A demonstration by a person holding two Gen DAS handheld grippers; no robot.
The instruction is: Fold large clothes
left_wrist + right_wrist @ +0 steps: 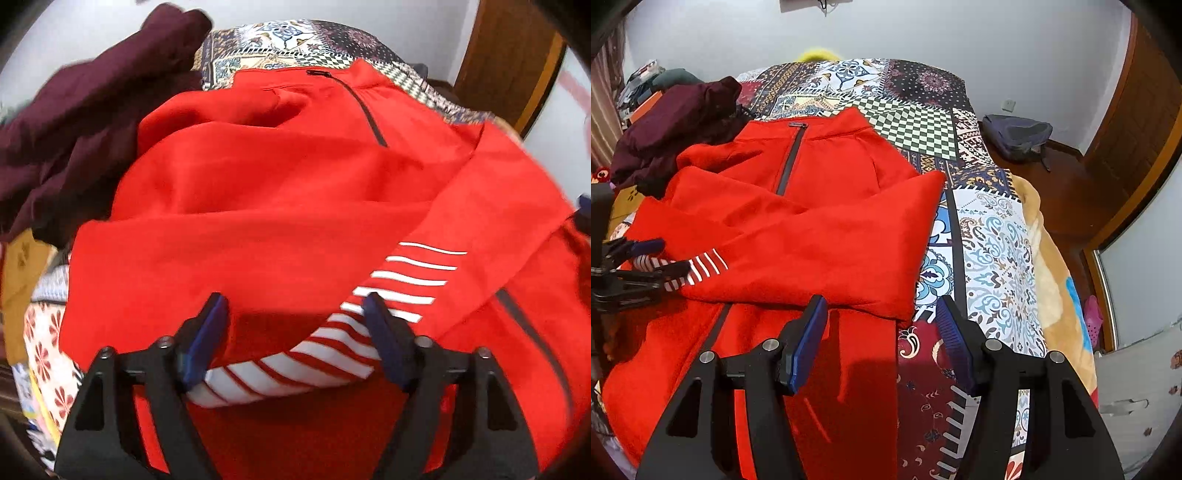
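jacket: I see the red jacket (798, 221) flat on the bed (993, 236), collar at the far end, hem toward me, zip running along that long axis.
sleeve: the striped cuff (295, 354) lies across the body, sleeve crosswise to the zip.
left hand-held gripper (295, 306): jaws apart, straddling the cuff, pads not pressing it; nothing held.
right hand-held gripper (882, 306): jaws apart, empty, hovering over the jacket's right edge where red meets the bedspread.
nearer hand: left is on the cuff, right is nearer the hem side.
next, my guess: fold along the long axis, hem toward collar.
clutter: maroon garment (676, 125) at far left, touching the shoulder.
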